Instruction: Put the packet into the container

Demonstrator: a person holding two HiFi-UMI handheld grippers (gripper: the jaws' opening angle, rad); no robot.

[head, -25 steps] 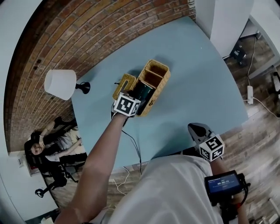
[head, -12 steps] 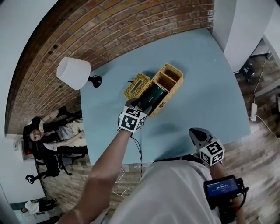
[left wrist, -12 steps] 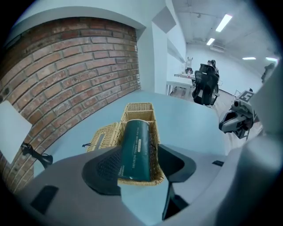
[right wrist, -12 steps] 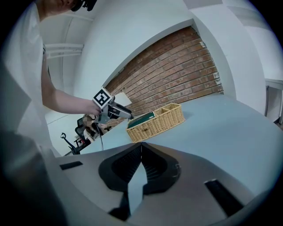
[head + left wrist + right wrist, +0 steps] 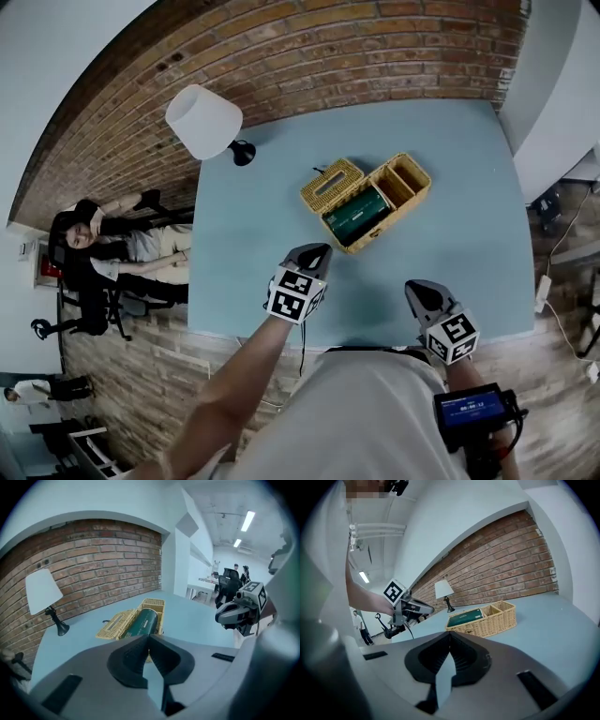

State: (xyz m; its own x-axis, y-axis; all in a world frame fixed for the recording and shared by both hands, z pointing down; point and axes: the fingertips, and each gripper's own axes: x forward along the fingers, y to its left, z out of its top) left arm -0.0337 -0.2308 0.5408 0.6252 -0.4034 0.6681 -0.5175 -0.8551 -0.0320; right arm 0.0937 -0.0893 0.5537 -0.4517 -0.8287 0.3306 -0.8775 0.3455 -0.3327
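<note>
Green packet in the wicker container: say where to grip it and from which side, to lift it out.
Probably grip the green packet across its narrow width at mid-length, coming straight down from above. It lies flat along its compartment; the wicker container walls close in its sides and ends, leaving only the top free.

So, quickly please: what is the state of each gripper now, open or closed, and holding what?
Left gripper: closed; its jaws have just been closing, with nothing between them.
Right gripper: closed, empty.
</note>
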